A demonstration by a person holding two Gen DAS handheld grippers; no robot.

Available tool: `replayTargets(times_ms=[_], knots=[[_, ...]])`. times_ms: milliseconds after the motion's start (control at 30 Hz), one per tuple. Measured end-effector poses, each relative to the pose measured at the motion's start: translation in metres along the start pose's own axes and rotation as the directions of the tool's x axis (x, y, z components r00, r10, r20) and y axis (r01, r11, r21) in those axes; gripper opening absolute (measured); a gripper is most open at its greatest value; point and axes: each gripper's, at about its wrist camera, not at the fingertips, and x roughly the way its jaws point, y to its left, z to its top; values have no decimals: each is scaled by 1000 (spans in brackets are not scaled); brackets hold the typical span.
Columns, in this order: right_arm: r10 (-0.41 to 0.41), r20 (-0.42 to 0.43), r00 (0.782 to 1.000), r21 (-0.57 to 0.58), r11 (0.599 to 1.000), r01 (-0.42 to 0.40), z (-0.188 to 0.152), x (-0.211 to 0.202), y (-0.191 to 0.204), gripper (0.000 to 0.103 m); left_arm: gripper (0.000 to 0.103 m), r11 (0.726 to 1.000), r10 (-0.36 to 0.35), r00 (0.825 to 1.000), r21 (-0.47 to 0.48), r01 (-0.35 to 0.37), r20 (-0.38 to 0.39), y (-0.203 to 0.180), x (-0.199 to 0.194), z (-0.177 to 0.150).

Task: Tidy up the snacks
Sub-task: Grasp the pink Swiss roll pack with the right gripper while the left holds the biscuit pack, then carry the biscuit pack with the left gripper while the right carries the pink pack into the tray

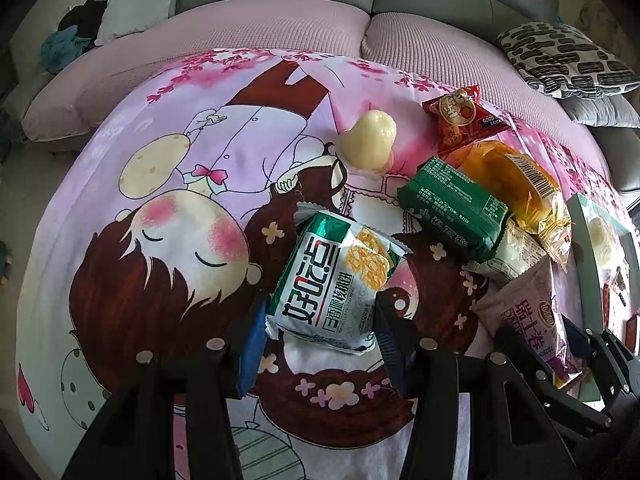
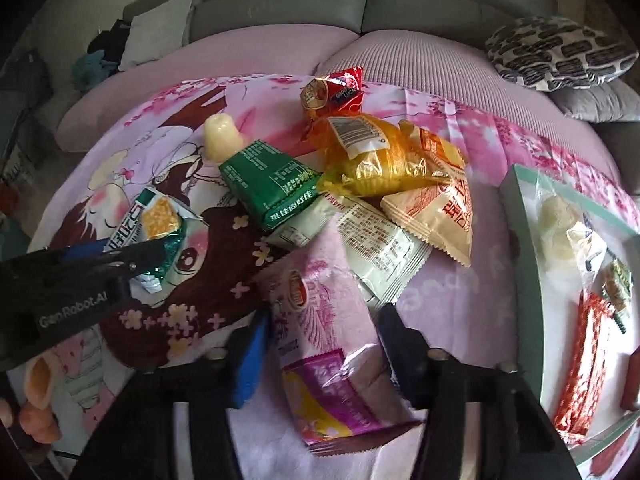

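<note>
Left wrist view: left gripper (image 1: pixel 320 344) straddles the white-green pack (image 1: pixel 334 284), fingers (image 1: pixel 252 350) at both sides of its near end. Can't tell if the pads actually press it or just bracket it. Pack lies flat on the cartoon sheet (image 1: pixel 160 220). Landmark: green pack (image 1: pixel 456 208). Jelly cup (image 1: pixel 368 142) sits up-left of it, apart. Red pack (image 1: pixel 464 114) is behind it. Orange pack (image 1: pixel 516 184) leans against its right side, touching. Pale pack (image 1: pixel 508 256) is tucked under its near-right corner. Pink pack (image 1: pixel 532 320) is nearer than that, with the right gripper (image 1: pixel 540 348) over its near end. Tray (image 1: pixel 580 216) is far right of the green pack.

Right wrist view: right gripper (image 2: pixel 324 352) has the pink pack (image 2: pixel 328 340) between its fingers (image 2: pixel 250 360), both touching the wrapper sides. Looks gripped, wrapper creased at the right pad. Green pack (image 2: pixel 268 184) is the landmark again. Jelly cup (image 2: pixel 222 136) touches its far-left corner. Orange pack (image 2: pixel 384 152) is right of it, red pack (image 2: pixel 334 90) behind that. Beige pack (image 2: pixel 436 212) is right and nearer, under the orange one. Pale pack (image 2: pixel 368 236) lies just nearer than the green, pink pack overlapping it. White-green pack (image 2: pixel 156 220) is left of the green, left gripper (image 2: pixel 132 260) on it. Tray (image 2: pixel 516 208) is far right, holding some snacks.
</note>
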Motion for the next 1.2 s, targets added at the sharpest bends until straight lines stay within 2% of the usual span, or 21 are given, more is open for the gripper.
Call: replayTargets(times_ms=[200,467,800,1000,1200], knots=[[25,15,1000,-5,1000,-25,0,-5,1,39,53,1000,9,1000,14,-9,-7,-2,3,0],[66,66,996,24,997,-68,2,-23,-4,38,53,999,22,1000,31,-22,16,-8,-2,-1],[66,133,989,61,995,-75,7,-50,-20,38,53,999,-1,994,46,-4,113,-20,-37,5],[39,166,985,119,991,-59,6,-66,-50,38,53,997,-53,982,67,41,179,-46,-61,11],[-59,208,976,248,969,6,-5,-95,-109,38,53,984,-124,969,152,93,211,-96,-75,11]])
